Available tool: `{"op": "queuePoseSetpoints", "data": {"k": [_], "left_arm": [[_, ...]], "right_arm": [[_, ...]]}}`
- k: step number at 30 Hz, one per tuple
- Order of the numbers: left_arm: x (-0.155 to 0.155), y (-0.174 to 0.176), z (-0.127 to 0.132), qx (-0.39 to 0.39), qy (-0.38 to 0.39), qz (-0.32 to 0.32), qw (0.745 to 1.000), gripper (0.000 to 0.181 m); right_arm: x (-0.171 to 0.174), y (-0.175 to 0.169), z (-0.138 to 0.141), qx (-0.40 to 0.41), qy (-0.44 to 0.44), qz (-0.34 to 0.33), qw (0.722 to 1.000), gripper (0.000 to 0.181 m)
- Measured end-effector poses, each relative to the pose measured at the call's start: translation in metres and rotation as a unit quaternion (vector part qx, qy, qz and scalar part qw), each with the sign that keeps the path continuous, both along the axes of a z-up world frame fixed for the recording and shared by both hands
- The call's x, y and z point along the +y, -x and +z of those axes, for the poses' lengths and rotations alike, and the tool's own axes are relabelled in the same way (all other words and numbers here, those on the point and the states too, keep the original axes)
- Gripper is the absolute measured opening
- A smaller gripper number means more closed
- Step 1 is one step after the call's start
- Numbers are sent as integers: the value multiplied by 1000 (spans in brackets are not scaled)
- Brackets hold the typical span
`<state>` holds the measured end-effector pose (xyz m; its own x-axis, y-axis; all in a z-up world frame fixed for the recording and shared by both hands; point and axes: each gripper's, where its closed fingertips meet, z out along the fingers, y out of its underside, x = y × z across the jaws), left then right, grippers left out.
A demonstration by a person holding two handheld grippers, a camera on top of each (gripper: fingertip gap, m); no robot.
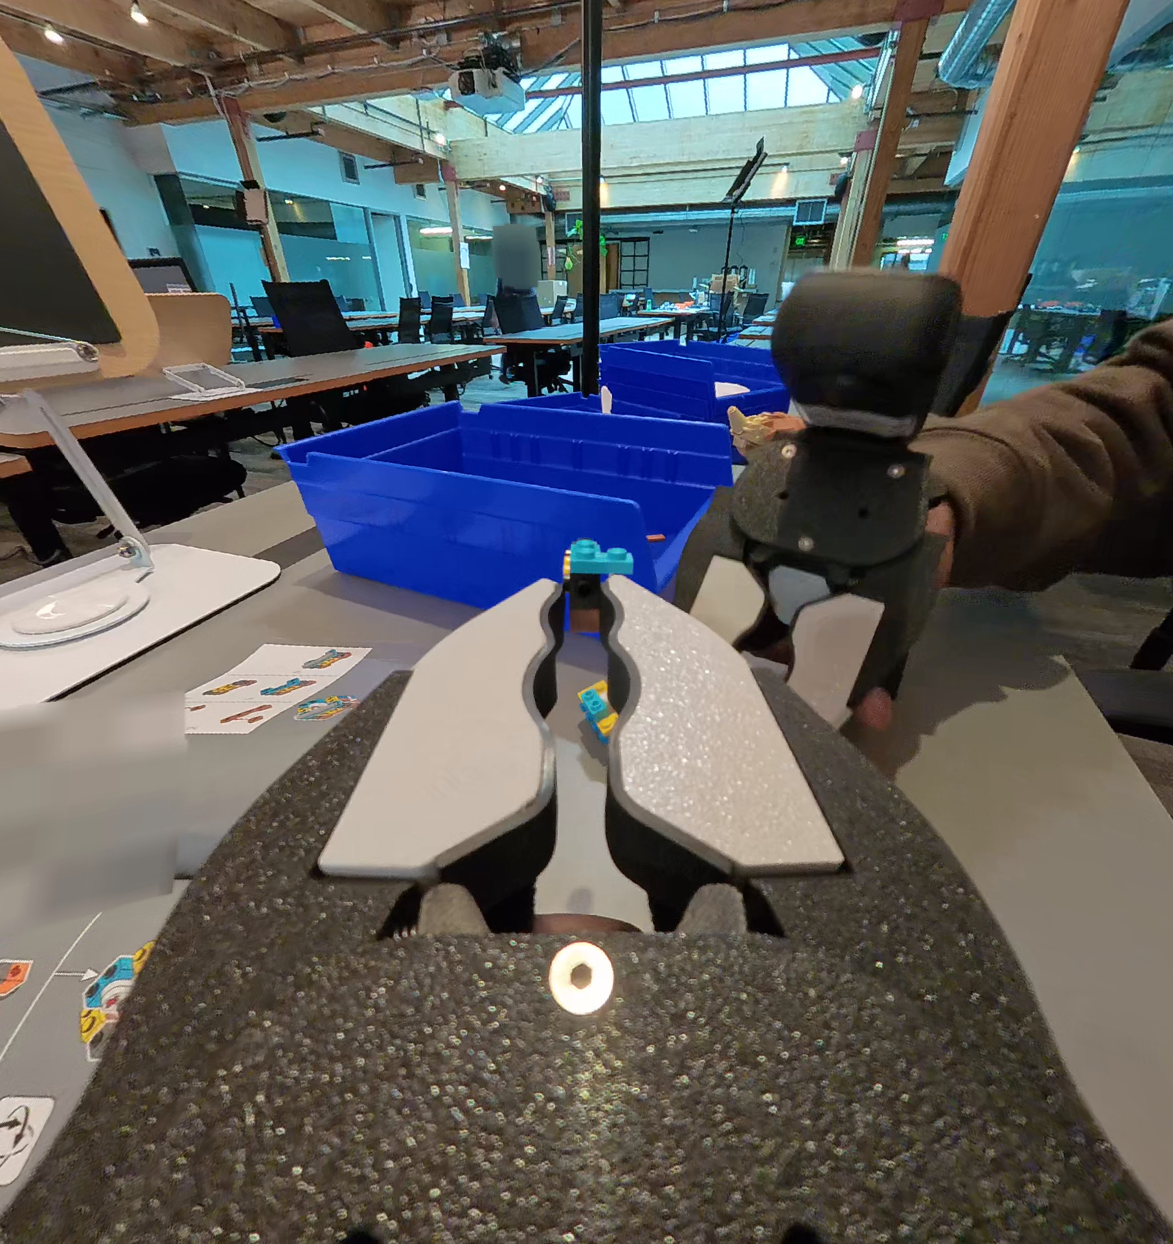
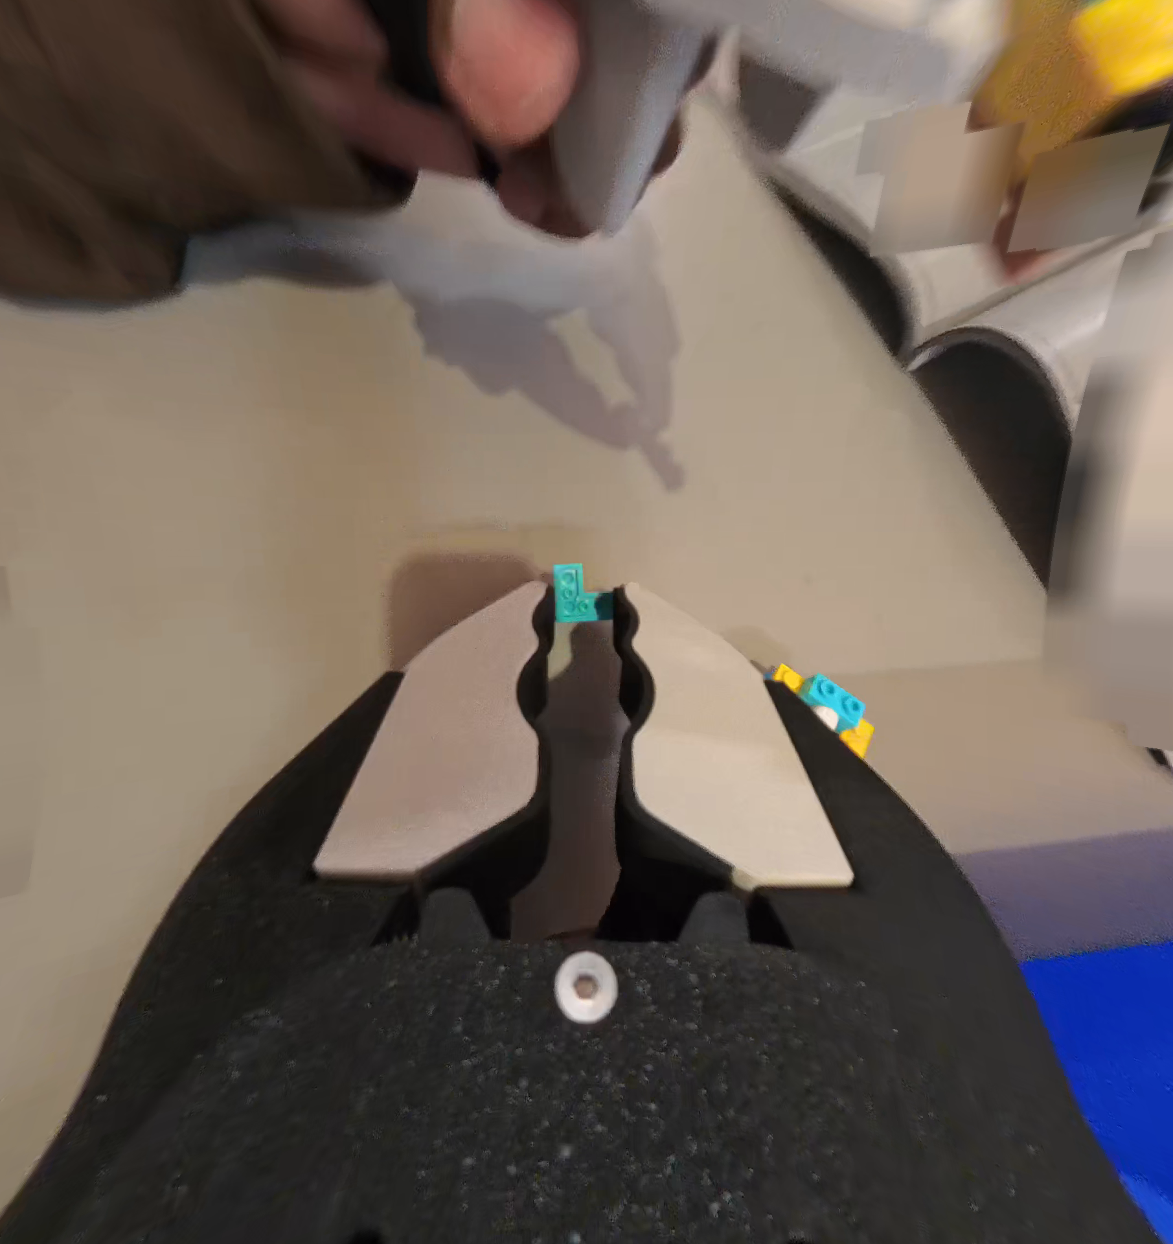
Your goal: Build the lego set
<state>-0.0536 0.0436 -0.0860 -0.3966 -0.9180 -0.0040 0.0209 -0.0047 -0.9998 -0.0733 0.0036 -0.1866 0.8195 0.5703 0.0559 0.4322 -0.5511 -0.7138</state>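
Grey counter (image 1: 1041,875) below: left tongs (image 1: 583,599) clamp a small stack (image 1: 587,592), right tongs (image 2: 583,599) barely pinch a teal corner plate (image 2: 573,596); I could drop it.

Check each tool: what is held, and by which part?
Left tool: small brick stack, gripped by its black-and-brown lower part. Right tool: teal L-shaped plate, pinched at its short leg.

Left gripper (image 1: 583,592) pinches a small brick stack (image 1: 587,585); right gripper (image 2: 583,596) pinches a teal plate (image 2: 573,596), pointing downward.

left gripper (image 1: 587,599): speckled black body, pale grey wavy-edged fingers (image 1: 462,734), silver hex screw (image 1: 581,977); brown sleeve (image 1: 1068,458).
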Motion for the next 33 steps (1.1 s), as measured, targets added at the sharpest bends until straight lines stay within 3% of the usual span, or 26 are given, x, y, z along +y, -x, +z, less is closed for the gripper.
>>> {"op": "queuePoseSetpoints", "data": {"k": [4, 10, 16, 23, 33], "left_arm": [[-3, -1, -7, 15, -17, -7, 1000, 9], [-8, -3, -18, 34, -29, -17, 999, 9], [-22, -3, -35, 65, -59, -52, 995, 9], [-24, -4, -46, 86, -72, -61, 992, 9], [-29, -2, -48, 93, -76, -74, 990, 9]], "right_arm": [[-2, -5, 13, 84, -47, -74, 993, 16], [-21, -36, 2, -70, -71, -101, 990, 16], [-27, -55, 4, -61, -89, -112, 988, 16], [-33, -76, -6, -227, -102, -78, 965, 17], [-44, -74, 0, -59, -53, -80, 994, 28]]}}
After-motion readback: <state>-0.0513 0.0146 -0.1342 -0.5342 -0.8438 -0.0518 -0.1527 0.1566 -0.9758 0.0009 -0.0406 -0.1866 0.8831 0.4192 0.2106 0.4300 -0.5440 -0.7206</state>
